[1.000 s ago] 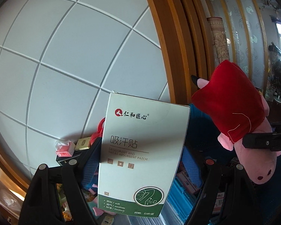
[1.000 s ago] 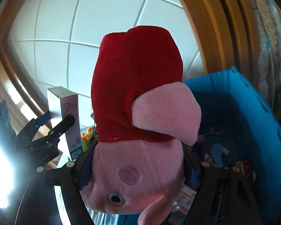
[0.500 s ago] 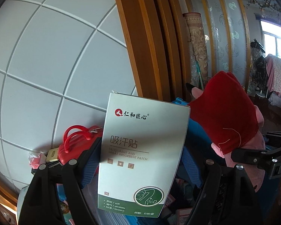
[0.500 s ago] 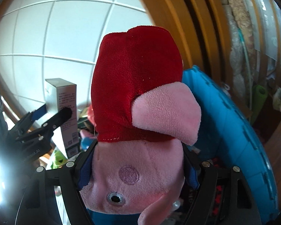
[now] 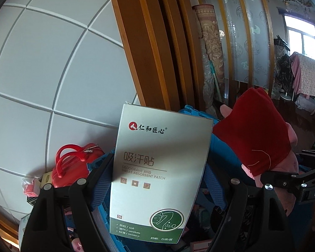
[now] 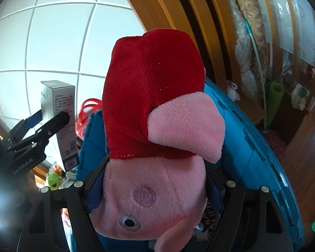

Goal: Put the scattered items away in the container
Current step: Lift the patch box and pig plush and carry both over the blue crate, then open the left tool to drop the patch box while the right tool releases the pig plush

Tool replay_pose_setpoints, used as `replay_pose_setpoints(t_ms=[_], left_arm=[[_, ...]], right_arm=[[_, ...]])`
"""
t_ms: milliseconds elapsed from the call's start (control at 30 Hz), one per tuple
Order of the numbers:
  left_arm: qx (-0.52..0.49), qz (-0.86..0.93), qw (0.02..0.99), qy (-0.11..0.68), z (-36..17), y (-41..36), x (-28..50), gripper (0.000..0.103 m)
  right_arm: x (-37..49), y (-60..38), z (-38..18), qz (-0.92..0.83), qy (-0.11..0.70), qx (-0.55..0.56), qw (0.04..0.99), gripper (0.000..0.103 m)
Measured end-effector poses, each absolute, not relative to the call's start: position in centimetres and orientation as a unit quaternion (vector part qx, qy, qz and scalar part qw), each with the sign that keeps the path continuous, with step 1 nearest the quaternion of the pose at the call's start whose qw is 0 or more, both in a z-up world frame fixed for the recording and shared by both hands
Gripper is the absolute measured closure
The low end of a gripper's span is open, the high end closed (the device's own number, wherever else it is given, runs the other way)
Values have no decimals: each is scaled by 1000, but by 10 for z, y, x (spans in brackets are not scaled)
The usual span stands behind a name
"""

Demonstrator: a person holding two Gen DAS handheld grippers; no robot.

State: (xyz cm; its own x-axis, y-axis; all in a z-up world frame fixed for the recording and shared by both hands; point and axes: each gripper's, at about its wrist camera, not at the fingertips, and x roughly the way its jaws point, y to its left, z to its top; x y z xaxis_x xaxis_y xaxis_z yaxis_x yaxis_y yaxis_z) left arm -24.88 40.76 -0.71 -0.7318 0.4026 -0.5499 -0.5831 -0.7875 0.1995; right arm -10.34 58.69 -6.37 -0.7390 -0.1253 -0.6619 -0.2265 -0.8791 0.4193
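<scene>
My left gripper (image 5: 157, 180) is shut on a white and green sweat-patch box (image 5: 157, 168), held upright by its sides above the blue container (image 5: 197, 113). My right gripper (image 6: 155, 187) is shut on a pink plush pig in a red dress (image 6: 155, 109), held head down, over the blue container (image 6: 260, 147). In the left wrist view the plush pig (image 5: 256, 134) hangs to the right, clamped in the right gripper (image 5: 283, 180). From the right wrist, the box (image 6: 61, 121) shows at the left in the left gripper (image 6: 52, 121).
A red handbag (image 5: 73, 166) and small boxes lie left of the container against the white tiled wall (image 5: 52, 63). A wooden door frame (image 5: 149, 42) and a rolled carpet (image 5: 212, 48) stand behind it. A green frog toy (image 6: 53, 178) lies low at the left.
Both grippers have swung toward the blue container with their loads, dropping slightly. More of the container rim, the red handbag and the room at the right have come into view. Both grips are unchanged.
</scene>
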Motion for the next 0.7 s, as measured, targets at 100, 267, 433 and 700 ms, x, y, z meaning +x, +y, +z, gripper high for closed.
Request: replay_pose_setpoints(t_ms=[100,267,433,700], left_arm=[[-249,911,271,184,-9,412,-256,23],[-251,912,268,184,-12,419,-270,23],[-257,914,263,169,-9,421,-289,23],[-284,921,226,145,-10,414,-317,0]], right_arm=[[-108,586,-66,899,246,-362,29,24],[-120,589,-70,897,248,-365,37,24],[-139,589,-67,899,241,-364,35,21],[-163,599,-67,904,247,-344,56,0]])
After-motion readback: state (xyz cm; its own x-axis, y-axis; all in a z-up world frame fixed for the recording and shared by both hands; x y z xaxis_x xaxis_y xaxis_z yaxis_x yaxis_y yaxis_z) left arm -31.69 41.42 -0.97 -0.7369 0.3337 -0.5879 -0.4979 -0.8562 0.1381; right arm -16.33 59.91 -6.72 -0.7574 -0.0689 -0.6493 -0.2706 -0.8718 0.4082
